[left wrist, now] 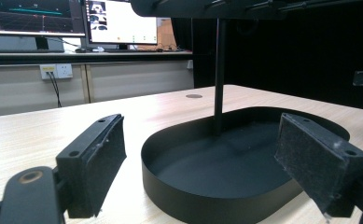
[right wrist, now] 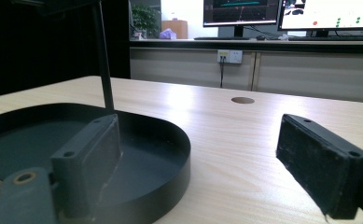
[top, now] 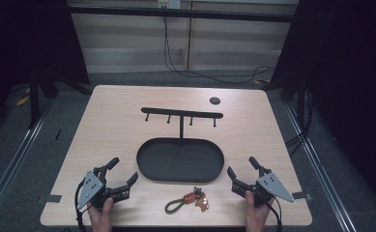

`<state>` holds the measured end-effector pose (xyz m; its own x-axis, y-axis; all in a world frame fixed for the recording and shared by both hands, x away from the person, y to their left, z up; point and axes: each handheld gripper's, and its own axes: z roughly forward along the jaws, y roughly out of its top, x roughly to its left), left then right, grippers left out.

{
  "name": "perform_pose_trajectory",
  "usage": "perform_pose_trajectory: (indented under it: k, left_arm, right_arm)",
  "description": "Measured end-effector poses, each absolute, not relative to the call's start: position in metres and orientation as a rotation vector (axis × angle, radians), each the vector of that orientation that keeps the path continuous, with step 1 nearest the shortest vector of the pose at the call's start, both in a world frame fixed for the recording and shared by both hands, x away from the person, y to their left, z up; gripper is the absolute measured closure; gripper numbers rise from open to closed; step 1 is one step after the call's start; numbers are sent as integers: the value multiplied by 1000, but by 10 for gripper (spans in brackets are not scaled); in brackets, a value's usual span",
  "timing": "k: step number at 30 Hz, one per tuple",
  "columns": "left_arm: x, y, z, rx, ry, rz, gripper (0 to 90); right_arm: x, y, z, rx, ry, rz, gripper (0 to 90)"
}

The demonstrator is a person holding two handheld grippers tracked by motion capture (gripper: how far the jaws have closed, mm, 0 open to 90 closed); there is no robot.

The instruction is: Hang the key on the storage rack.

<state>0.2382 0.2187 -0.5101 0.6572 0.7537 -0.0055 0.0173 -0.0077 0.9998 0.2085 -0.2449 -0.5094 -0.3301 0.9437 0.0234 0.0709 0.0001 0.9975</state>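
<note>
Both your left tongs [top: 120, 175] and right tongs [top: 241, 170] sit spread and empty either side of the tray [top: 149, 166]. The keyring [top: 188, 200] lies just before the tray; approach low, pinch its cord squarely.

I can't read any words or numbers here. The monitors [left wrist: 76, 18] at the back glow with pictures and lines, but their writing is too small and blurry.
</note>
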Motion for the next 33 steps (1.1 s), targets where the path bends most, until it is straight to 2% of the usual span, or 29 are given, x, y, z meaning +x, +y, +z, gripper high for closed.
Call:
perform_pose_trajectory:
  k: [19, 29, 33]
  left_arm:
    - [238, 218, -510, 1477, 679, 658, 157]
    - [238, 219, -510, 1479, 678, 659, 157]
    - [238, 219, -510, 1480, 678, 660, 157]
  right_arm:
    - [214, -246, -506, 1179, 1635, 1461, 137]
    - [215, -229, -493, 1123, 1848, 1503, 337]
    - [215, -223, -488, 1068, 1869, 1529, 349]
